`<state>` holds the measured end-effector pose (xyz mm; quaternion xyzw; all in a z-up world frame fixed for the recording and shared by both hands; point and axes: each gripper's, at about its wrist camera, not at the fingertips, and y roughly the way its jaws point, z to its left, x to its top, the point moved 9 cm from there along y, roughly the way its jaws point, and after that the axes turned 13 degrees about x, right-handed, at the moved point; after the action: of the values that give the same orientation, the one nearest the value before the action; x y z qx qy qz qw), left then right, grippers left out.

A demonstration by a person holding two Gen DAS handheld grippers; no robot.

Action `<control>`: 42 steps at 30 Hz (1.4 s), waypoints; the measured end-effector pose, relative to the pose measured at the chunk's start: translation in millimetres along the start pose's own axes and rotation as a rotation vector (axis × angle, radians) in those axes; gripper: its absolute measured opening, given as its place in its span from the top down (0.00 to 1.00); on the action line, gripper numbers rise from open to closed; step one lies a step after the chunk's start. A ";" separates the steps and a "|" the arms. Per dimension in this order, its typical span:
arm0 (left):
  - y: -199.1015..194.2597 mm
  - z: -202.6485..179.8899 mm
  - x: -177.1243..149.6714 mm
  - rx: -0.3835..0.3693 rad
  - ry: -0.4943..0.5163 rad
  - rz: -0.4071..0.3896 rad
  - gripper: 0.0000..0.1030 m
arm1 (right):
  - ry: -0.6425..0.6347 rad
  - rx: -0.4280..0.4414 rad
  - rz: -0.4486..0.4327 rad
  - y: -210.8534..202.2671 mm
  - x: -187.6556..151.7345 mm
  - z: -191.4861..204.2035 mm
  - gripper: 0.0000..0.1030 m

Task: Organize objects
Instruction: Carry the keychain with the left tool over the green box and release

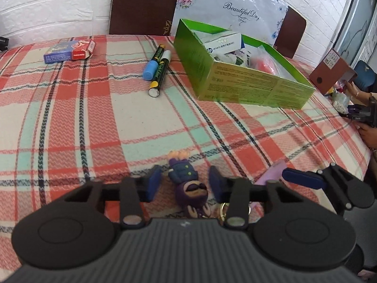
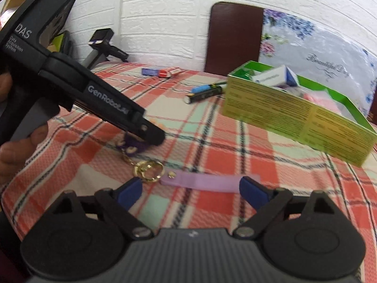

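A purple doll keychain (image 1: 186,179) lies on the plaid tablecloth (image 1: 94,118). My left gripper (image 1: 186,184) is open, with a blue pad on each side of the doll. In the right wrist view the left gripper (image 2: 150,136) covers most of the doll (image 2: 130,145). The gold key ring (image 2: 148,168) and lilac strap (image 2: 202,181) trail toward my right gripper (image 2: 190,189), which is open around the strap, close above the cloth. The right gripper's blue finger (image 1: 299,176) shows in the left wrist view. An open green box (image 1: 247,70) holding small items stands at the back right.
Two markers (image 1: 156,67) lie left of the green box. A blue and red card box (image 1: 70,52) sits at the back left. Brown chairs (image 1: 143,4) stand behind the table. A brown box (image 1: 329,70) and another person's hand (image 1: 353,89) are at the far right.
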<state>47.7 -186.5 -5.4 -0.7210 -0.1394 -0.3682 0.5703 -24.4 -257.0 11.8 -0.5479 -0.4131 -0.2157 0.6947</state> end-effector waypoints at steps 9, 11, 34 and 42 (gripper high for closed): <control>4.0 -49.1 0.0 -0.129 0.049 0.034 0.78 | 0.107 -0.003 -0.013 -0.3 -5.9 -25.9 0.09; 5.9 -56.2 0.7 -0.104 0.076 0.020 0.78 | 0.090 0.001 -0.015 0.6 -6.1 -23.4 0.13; 25.9 -51.8 27.5 -0.157 -0.017 0.093 0.71 | 0.128 0.121 -0.035 8.1 13.5 -20.9 0.18; 22.8 -60.7 15.2 -0.200 0.040 0.089 0.72 | 0.055 0.110 0.012 33.6 24.8 -6.1 0.21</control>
<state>49.8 -253.1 -6.5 -0.7723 -0.0584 -0.3691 0.5138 16.9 -248.7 12.0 -0.5050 -0.4017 -0.2035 0.7363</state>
